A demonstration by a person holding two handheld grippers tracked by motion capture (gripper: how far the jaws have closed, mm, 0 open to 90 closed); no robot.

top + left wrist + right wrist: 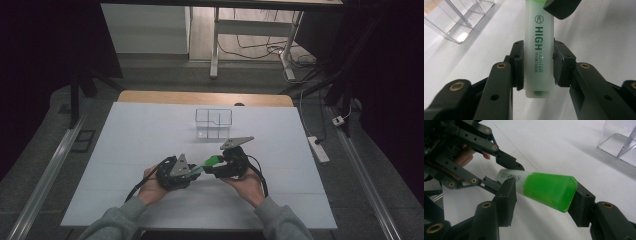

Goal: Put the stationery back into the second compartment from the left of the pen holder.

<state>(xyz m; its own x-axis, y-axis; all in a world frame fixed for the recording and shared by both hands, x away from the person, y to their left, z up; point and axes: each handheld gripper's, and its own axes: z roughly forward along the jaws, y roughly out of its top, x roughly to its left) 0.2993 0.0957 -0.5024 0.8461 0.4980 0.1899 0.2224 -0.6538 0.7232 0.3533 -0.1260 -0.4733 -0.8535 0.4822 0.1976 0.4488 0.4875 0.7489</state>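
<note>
A highlighter (pixel 539 50) with a pale body printed "HIGH" and a bright green cap (pixel 549 190) is held above the white table between both hands. My left gripper (pixel 537 65) is shut on the body, one pad on each side near its back end. My right gripper (pixel 544 200) faces it from the cap end, its pads against the green cap (pixel 214 160). In the high view the left gripper (pixel 199 170) and the right gripper (pixel 220 163) meet tip to tip near the table's front centre.
A clear plastic organizer (pixel 214 122) with compartments stands on the white tabletop (pixel 150 135) a short way behind the grippers. Its wall also appears as the organizer (pixel 461 20) at upper left of the left gripper view. A power strip (pixel 318 149) lies on the floor at right.
</note>
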